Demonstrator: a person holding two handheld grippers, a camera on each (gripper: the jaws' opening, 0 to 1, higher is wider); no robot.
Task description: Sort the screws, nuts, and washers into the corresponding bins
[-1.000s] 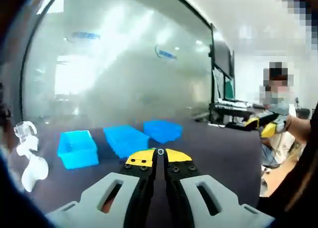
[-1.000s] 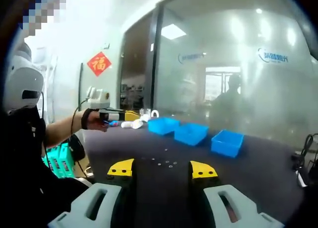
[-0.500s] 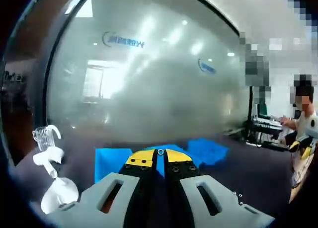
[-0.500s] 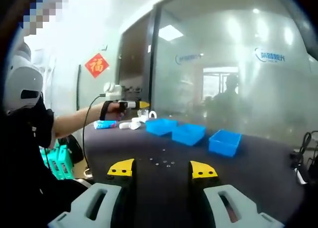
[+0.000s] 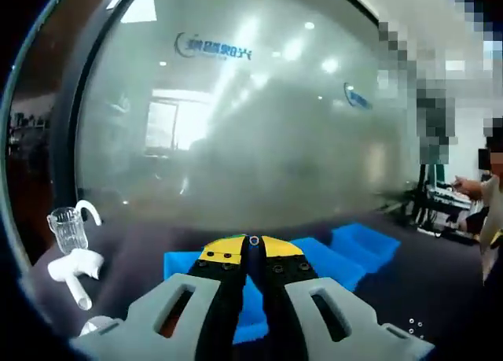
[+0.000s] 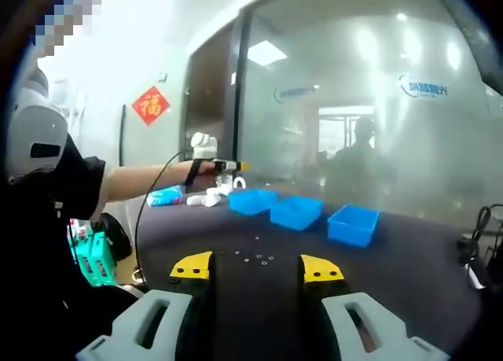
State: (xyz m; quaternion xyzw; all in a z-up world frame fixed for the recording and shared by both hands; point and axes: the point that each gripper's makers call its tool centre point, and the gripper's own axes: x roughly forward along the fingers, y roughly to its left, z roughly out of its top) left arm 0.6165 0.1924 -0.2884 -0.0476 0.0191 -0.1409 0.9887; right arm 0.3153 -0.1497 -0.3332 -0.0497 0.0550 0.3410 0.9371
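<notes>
**Left gripper above the blue bins, loose hardware on the table in front of the right gripper**

A small scatter of loose hardware (image 6: 257,258), too tiny to tell screws from nuts or washers, lies on the dark table (image 6: 409,259) just beyond the right gripper (image 6: 258,268). In the left gripper view a few bright specks of the same kind (image 5: 414,326) show at the lower right of the table.

Three blue bins stand in a row behind the scatter in the right gripper view: the left bin (image 6: 253,200), the middle bin (image 6: 296,211) and the right bin (image 6: 354,224), close together but apart. In the left gripper view, blue bins (image 5: 363,245) lie right behind and below the yellow jaw tips.

The left gripper (image 5: 253,241) has its jaws pressed together; a tiny round thing sits at the tips, but whether it is a held part cannot be told. In the right gripper view this gripper (image 6: 228,166) is held out over the far left end of the table, near the left bin, by a person's hand (image 6: 199,171).

The right gripper's jaws stand wide apart with nothing between them.

White plastic pieces and a clear cup (image 5: 69,229) sit at the table's left end. A frosted glass wall (image 5: 236,125) with a blue logo rises behind the table; a red paper square (image 6: 151,104) hangs on the wall.
</notes>
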